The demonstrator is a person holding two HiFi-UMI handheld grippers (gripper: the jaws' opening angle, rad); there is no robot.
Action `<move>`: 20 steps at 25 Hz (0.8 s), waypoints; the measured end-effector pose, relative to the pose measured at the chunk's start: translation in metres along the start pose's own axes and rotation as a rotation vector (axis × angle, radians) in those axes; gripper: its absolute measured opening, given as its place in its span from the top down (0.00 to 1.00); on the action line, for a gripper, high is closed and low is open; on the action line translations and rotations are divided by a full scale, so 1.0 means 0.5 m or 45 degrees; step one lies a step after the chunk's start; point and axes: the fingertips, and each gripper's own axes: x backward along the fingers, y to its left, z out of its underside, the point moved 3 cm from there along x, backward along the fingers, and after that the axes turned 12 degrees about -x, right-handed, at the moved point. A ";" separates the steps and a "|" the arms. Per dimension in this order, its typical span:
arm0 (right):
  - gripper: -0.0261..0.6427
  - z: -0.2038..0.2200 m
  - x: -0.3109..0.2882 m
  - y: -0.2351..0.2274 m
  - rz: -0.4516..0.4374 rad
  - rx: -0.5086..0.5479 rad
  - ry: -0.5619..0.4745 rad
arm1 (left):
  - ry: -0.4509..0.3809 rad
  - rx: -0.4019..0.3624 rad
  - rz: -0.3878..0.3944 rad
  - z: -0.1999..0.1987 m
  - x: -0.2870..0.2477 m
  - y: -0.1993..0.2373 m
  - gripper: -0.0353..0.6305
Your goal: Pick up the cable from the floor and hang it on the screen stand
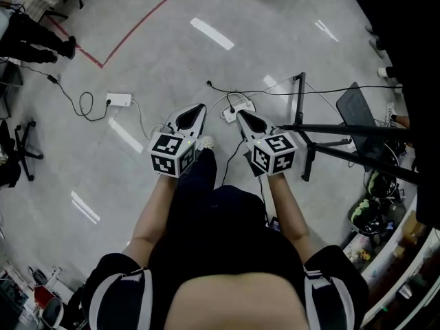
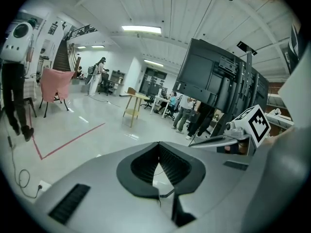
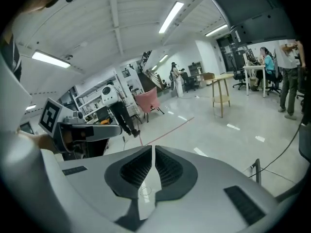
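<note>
We are carrying the left gripper (image 1: 200,108) and right gripper (image 1: 241,115) pinched together, empty, and pointing them down at the floor cable (image 1: 323,90) by the screen stand (image 1: 301,119).

The left forearm (image 1: 152,208) and the right forearm (image 1: 289,208) are bare and stretch forward side by side. The left gripper (image 1: 199,110) and the right gripper (image 1: 241,115) point ahead and a little downward, with their tips leaning toward each other. The jaws of both grippers are closed, tip against tip.

Grey floor (image 1: 158,53): red tape line (image 1: 137,26), white power strip (image 1: 118,100), black cable (image 1: 84,106), screen stand legs (image 1: 301,108).
</note>
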 end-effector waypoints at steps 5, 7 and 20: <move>0.92 -0.038 -0.090 -0.016 0.012 0.042 0.054 | 0.041 -0.019 0.031 -0.001 -0.044 0.072 0.94; 0.92 -0.050 -0.121 -0.030 0.032 0.082 0.060 | 0.056 -0.044 0.044 0.006 -0.064 0.092 0.94; 0.92 -0.075 -0.315 -0.171 0.017 0.201 0.248 | 0.125 -0.037 0.020 0.082 -0.212 0.189 0.94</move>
